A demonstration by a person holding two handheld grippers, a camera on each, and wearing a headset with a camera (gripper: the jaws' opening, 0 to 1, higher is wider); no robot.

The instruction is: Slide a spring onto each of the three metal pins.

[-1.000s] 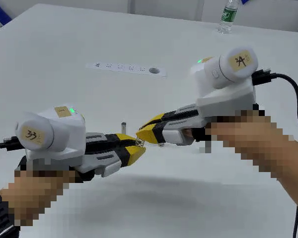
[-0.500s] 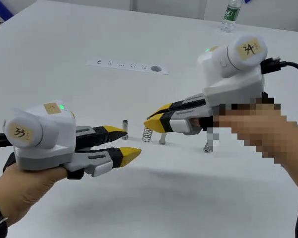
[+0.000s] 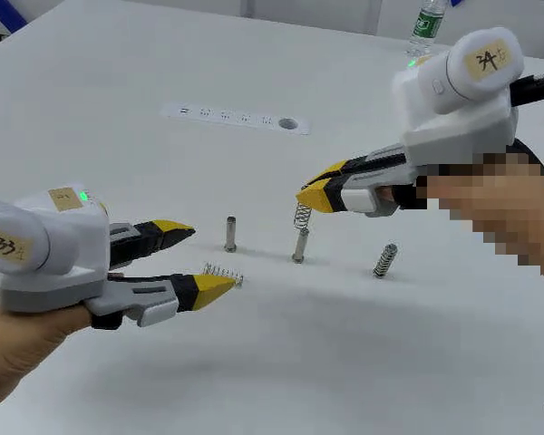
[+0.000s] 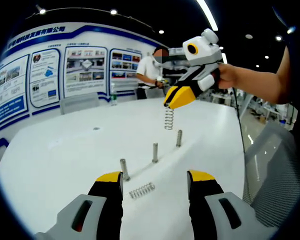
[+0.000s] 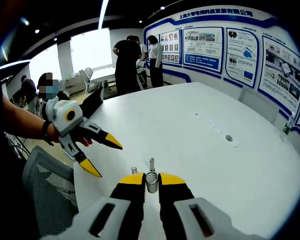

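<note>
At a white workbench (image 3: 91,118), the right gripper (image 3: 315,197) has its jaws pressed together on the top coils of a spring (image 3: 302,215), which hangs upright directly over the middle pin (image 3: 299,246) in a row of three; whether the coil's lower end touches the pin top cannot be told; the left pin (image 3: 230,233) stands bare, while a second spring (image 3: 384,261) stands leaning slightly at the row's right end, apparently over the last pin; the left gripper (image 3: 202,258), low and near the person, has its yellow-tipped jaws spread wide and holds nothing; a third spring (image 3: 224,272) lies on its side on the table just beside the nearer jaw tip; a power strip (image 3: 231,119) and a bottle (image 3: 423,23) sit farther back
</note>
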